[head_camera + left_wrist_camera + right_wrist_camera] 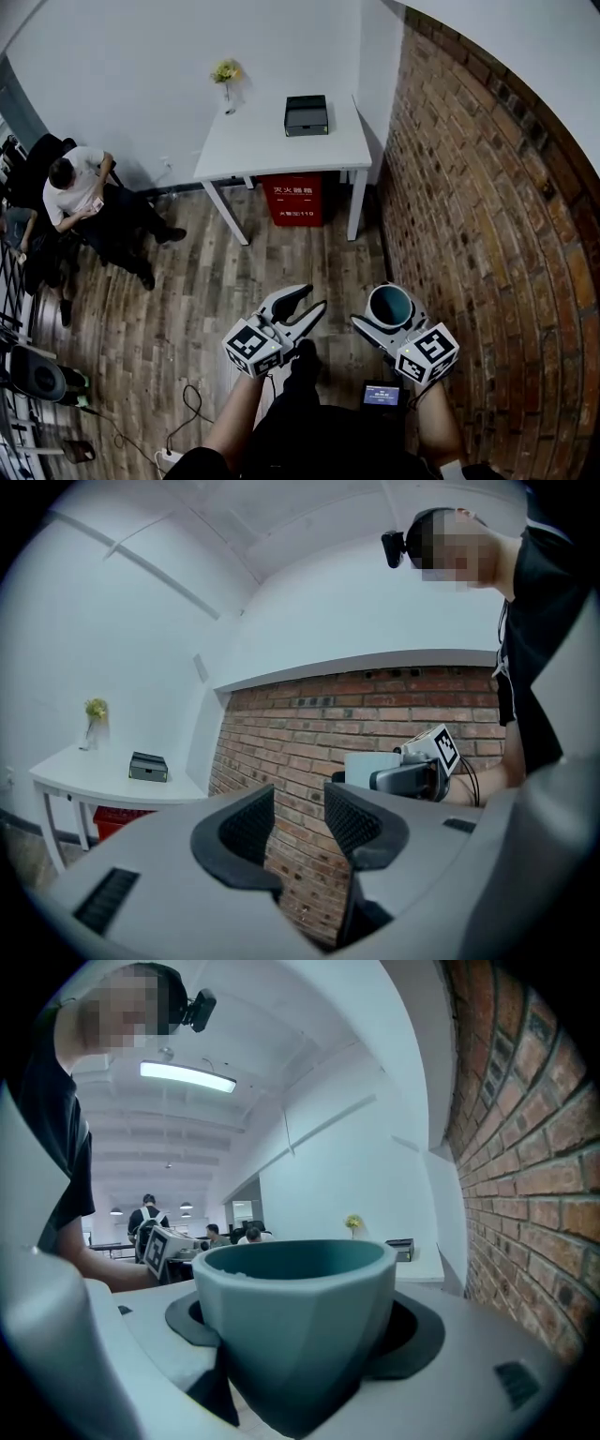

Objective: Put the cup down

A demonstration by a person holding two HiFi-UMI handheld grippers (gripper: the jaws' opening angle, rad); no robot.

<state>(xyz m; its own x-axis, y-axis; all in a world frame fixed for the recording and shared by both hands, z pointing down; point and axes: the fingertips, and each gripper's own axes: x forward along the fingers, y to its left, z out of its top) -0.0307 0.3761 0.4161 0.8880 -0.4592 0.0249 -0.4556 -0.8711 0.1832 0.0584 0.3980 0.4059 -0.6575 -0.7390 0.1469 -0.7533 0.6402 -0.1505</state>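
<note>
A teal cup (390, 307) sits upright between the jaws of my right gripper (388, 311), which is shut on it, held in the air above the wooden floor. In the right gripper view the cup (298, 1312) fills the middle, with a black pad on each side of it. My left gripper (308, 303) hangs beside it on the left, its jaws slightly apart with nothing between them. In the left gripper view its black pads (248, 829) show a narrow gap, and the right gripper (417, 772) with the cup appears beyond. A white table (253, 150) stands ahead against the wall.
On the table are a black box (307, 114) and a small vase of yellow flowers (226, 75). A red box (292, 199) stands under it. A brick wall (487, 187) runs along the right. A person (84, 202) sits at the far left.
</note>
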